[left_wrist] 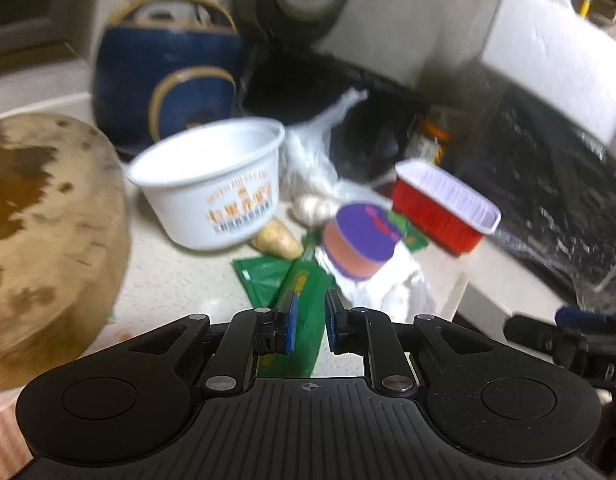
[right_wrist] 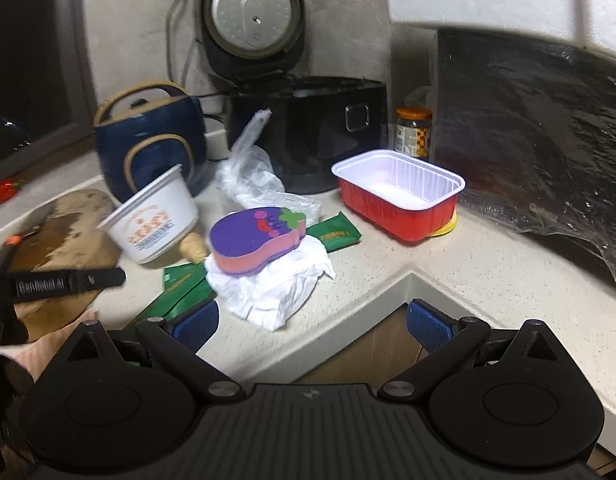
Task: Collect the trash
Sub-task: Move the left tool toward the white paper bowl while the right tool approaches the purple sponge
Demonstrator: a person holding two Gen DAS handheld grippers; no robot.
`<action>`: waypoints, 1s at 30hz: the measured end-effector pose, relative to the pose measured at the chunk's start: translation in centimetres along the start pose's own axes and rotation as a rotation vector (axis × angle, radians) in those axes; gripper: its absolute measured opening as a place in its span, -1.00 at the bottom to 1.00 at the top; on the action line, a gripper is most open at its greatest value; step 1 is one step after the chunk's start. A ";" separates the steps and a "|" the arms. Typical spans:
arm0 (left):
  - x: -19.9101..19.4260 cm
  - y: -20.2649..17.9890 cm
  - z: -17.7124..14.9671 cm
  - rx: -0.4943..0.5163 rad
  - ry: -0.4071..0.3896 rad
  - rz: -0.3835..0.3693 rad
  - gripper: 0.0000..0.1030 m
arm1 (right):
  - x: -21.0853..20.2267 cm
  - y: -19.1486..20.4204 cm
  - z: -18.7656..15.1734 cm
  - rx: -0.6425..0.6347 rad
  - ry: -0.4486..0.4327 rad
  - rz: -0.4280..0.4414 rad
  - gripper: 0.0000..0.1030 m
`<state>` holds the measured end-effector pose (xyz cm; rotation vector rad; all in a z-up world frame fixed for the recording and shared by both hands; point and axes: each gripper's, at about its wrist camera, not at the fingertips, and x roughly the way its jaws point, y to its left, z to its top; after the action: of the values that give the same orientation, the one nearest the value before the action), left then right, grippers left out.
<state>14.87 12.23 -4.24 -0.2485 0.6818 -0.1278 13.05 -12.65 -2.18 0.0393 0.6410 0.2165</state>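
My left gripper (left_wrist: 311, 316) is shut on a green wrapper (left_wrist: 304, 304) that runs lengthwise between its blue pads, over the speckled counter (right_wrist: 387, 272). Just ahead a purple eggplant-shaped sponge (left_wrist: 363, 240) rests on crumpled white tissue (left_wrist: 391, 292). More green wrappers (right_wrist: 184, 288) lie flat beside the tissue (right_wrist: 276, 292). A white paper bowl (left_wrist: 212, 184) leans tilted at the left, and a red foil tray (left_wrist: 443, 208) stands at the right. My right gripper (right_wrist: 311, 324) is open wide above the counter's inner corner, with nothing between its pads.
A round wooden cutting board (left_wrist: 48, 240) fills the left. A blue pot (right_wrist: 148, 140), an open black rice cooker (right_wrist: 308, 132), a clear plastic bag (right_wrist: 252, 172) and a jar (right_wrist: 413, 132) line the back wall. Foil-covered stove (right_wrist: 527, 140) is at right.
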 end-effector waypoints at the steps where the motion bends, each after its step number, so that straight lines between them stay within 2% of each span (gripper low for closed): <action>1: 0.7 0.1 0.0 0.016 0.020 -0.005 -0.66 | 0.8 0.3 0.3 0.015 0.016 -0.012 0.95; 4: 2.3 0.0 -0.2 0.092 0.052 0.003 -0.66 | 2.3 0.5 0.4 0.048 0.044 -0.043 0.95; 7: 3.6 -0.2 -0.6 0.119 0.090 0.034 -0.66 | 3.3 0.2 0.4 0.041 0.050 -0.084 0.95; 11: 3.2 -0.4 -1.1 0.094 0.068 0.041 -0.66 | 4.3 -1.8 0.8 0.030 0.044 -0.114 0.95; 13: 3.1 -0.6 -1.1 0.058 0.072 0.084 -0.66 | 4.6 -3.1 0.9 0.017 0.022 -0.107 0.95; 15: 2.7 -0.7 -1.0 0.027 0.070 0.079 -0.66 | 5.0 -4.0 0.9 0.006 0.025 -0.109 0.95; 18: 2.4 -0.8 -1.1 0.031 0.079 0.111 -0.66 | 5.6 -4.6 1.0 -0.017 0.012 -0.043 0.95; 21: 1.9 -0.4 -1.3 -0.014 0.088 0.115 -0.66 | 6.9 -3.5 1.6 -0.044 0.021 0.014 0.95; 25: 0.5 0.7 -1.4 -0.077 0.046 0.139 -0.66 | 8.8 -0.6 2.7 -0.111 0.047 0.106 0.95; 30: -1.1 3.2 -0.8 -0.182 -0.022 0.153 -0.66 | 11.5 2.7 5.0 -0.059 0.012 0.146 0.95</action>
<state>13.61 15.40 -4.99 -0.3709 0.6885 0.0839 24.49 -7.44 -4.69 0.0278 0.6443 0.3763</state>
